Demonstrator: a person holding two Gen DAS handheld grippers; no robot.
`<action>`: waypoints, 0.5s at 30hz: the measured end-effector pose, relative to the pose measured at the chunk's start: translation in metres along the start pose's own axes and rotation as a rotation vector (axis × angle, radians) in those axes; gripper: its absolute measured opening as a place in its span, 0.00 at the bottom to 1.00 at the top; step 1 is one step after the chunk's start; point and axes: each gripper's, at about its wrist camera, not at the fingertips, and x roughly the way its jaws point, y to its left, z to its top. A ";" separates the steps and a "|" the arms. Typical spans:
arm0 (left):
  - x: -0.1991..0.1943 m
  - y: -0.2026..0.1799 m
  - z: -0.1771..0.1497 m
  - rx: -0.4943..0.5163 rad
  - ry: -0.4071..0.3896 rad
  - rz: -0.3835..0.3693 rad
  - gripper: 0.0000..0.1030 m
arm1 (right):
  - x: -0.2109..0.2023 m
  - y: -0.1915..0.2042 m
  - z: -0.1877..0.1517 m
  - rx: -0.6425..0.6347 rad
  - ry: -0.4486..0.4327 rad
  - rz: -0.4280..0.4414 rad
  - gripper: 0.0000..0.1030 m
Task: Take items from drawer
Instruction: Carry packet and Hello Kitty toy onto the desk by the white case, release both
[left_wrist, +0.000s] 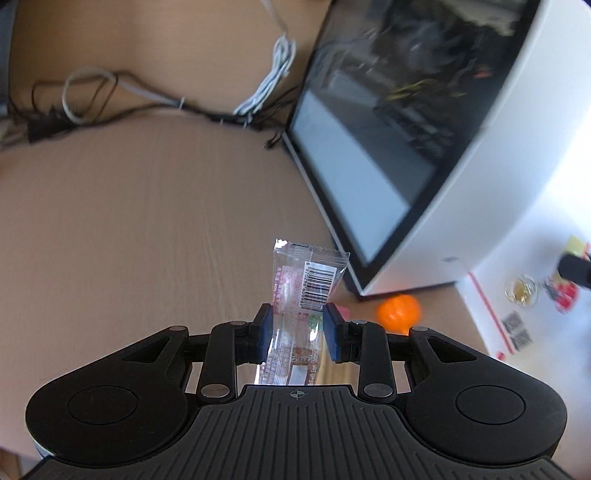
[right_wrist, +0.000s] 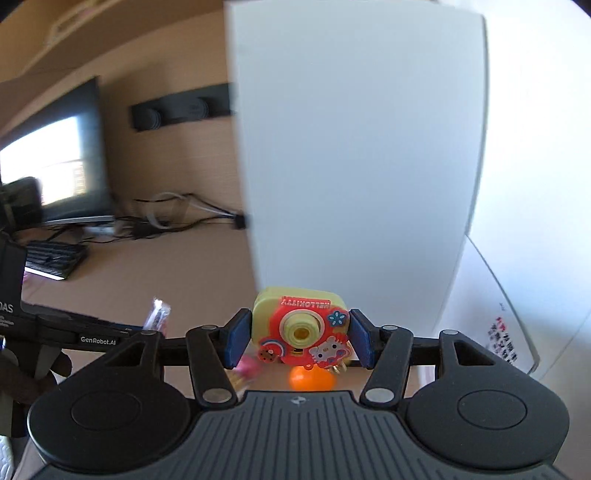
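Left wrist view shows your left gripper (left_wrist: 298, 332) pinching a clear snack packet (left_wrist: 303, 295) upright above the tabletop (left_wrist: 147, 229); your right gripper (right_wrist: 298, 341) clamps a toy camera (right_wrist: 299, 328). Lower both onto bare wood, clear of the orange ball (left_wrist: 399, 314), before you let go.
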 end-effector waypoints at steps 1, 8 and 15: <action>0.015 0.003 0.000 -0.002 0.008 0.006 0.32 | 0.011 -0.007 -0.001 0.011 0.018 -0.016 0.55; 0.075 0.016 -0.007 -0.021 0.071 0.043 0.33 | 0.080 -0.038 -0.040 0.066 0.160 -0.114 0.55; 0.086 0.015 -0.017 0.056 0.013 0.042 0.36 | 0.135 -0.048 -0.056 0.048 0.230 -0.165 0.55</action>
